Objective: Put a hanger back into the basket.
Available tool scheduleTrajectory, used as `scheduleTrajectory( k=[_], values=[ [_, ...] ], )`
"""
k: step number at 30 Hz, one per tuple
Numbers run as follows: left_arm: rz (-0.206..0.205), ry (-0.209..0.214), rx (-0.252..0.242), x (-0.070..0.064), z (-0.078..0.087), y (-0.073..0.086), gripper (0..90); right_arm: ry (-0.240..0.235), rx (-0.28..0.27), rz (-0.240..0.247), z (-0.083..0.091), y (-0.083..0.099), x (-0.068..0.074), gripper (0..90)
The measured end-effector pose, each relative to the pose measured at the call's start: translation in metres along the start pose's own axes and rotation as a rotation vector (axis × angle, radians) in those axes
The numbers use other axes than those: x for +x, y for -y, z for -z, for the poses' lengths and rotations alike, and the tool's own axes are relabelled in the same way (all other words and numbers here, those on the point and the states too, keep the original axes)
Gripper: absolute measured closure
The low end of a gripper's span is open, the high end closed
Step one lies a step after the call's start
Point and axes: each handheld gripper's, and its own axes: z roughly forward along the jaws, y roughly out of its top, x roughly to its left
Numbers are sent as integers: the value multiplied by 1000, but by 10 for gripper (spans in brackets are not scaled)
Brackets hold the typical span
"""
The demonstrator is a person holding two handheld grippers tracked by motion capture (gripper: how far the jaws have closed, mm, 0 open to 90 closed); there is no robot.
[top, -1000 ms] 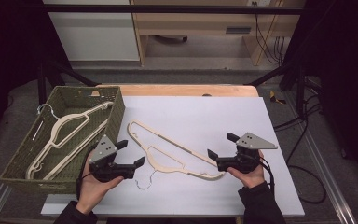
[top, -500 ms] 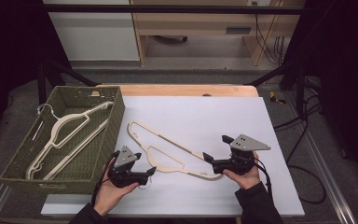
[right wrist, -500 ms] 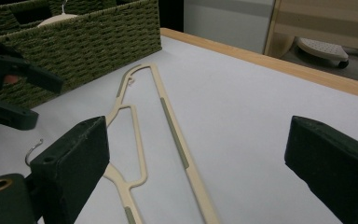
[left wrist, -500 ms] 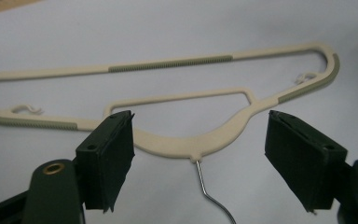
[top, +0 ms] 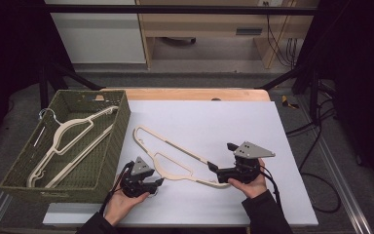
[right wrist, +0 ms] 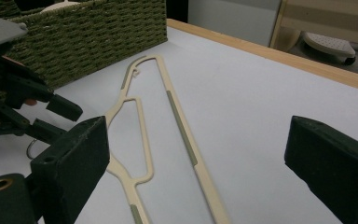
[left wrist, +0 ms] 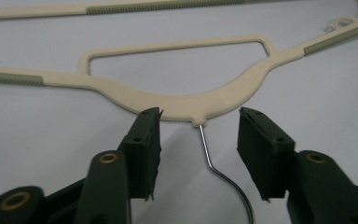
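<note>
— Tongs first, high view: left gripper [top: 158,184] parked at the hook end of the cream hanger [top: 175,158], right gripper [top: 220,164] at the hanger's right tip, near edge of the table [top: 233,122]. Both spread, nothing clamped.

— Where exactly for the hanger?

— Flat on the white top, slanting from just beside the green basket [top: 112,156] down toward the right hand. Likely set at both ends to lift level. Plenty of bare table far and right; basket wall close on the left.

— Left gripper view?

— Jaws wide apart, straddling the wire hook [left wrist: 219,168] below the hanger's neck [left wrist: 196,109]. Left pad [left wrist: 147,140] nearly at the cream edge, not pinching. Looks lined up to close on the neck.

— Right gripper view?

— Pads [right wrist: 79,158] far apart, hanger arm [right wrist: 186,144] running between them toward the basket [right wrist: 98,32]. Gripping nothing. Wooden table edge [right wrist: 307,65] far off; open white surface on the right.
</note>
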Motion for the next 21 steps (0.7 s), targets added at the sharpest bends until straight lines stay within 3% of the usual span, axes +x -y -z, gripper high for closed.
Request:
scheduleTrajectory(
  k=[3,9,14,21],
  values=[
    [9,5,32,0,-5,1,570,-1,11,5,-3,1,1,72],
    [31,-27,32,-2,-8,3,661,-8,17,5,-6,2,3,72],
    [22,-42,49,-7,-8,2,737,-14,28,10,-9,2,5,71],
    [12,-109,72,-19,-10,0,804,-24,34,16,-14,1,9,71]
  ],
)
